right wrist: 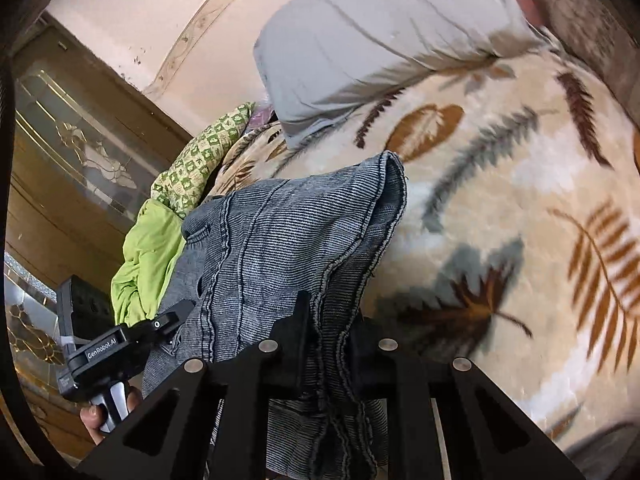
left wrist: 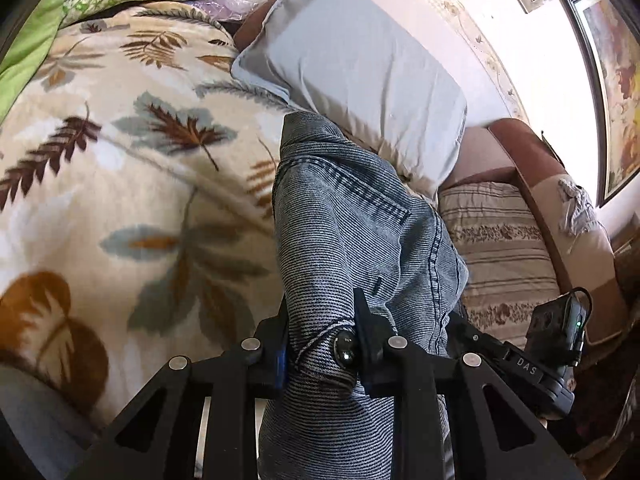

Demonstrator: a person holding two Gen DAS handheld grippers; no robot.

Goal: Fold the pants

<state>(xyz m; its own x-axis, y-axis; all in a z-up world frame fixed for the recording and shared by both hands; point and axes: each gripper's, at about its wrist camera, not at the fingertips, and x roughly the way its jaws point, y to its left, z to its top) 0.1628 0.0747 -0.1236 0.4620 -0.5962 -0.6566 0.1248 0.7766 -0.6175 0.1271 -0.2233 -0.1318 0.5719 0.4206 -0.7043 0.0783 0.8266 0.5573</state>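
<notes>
Denim, grey-blue and ribbed: the pants [left wrist: 352, 216] hang pinched in both of your grippers, lifted above the bed. Your left gripper [left wrist: 320, 344] has its jaws clamped on a bunched stretch of waistband, with a dark metal button [left wrist: 346, 350] sitting right between them; only the left wrist view shows that button and the stitched pocket seam running up the fabric. Your right gripper [right wrist: 324, 340] has its jaws pressed on a layered edge of the pants [right wrist: 288, 248], and only the right wrist view shows the open hem flaring at the top of the hanging cloth. Each view catches the other tool: the right gripper's body [left wrist: 556, 344] appears at the edge of the left view, and the left gripper [right wrist: 120, 344] with your fingers [right wrist: 96, 416] on its handle appears in the right view. Below the pants lies a cream blanket with brown and grey leaf print [left wrist: 120, 168], a pale grey pillow [left wrist: 360, 64] against a pink wall [right wrist: 160, 20], and green bedding [right wrist: 148, 264] bunched at one side. The left view alone shows a striped mattress edge [left wrist: 500, 248] and a framed picture [left wrist: 616, 80]; the right view alone shows a wooden cabinet with patterned glass [right wrist: 72, 160].
</notes>
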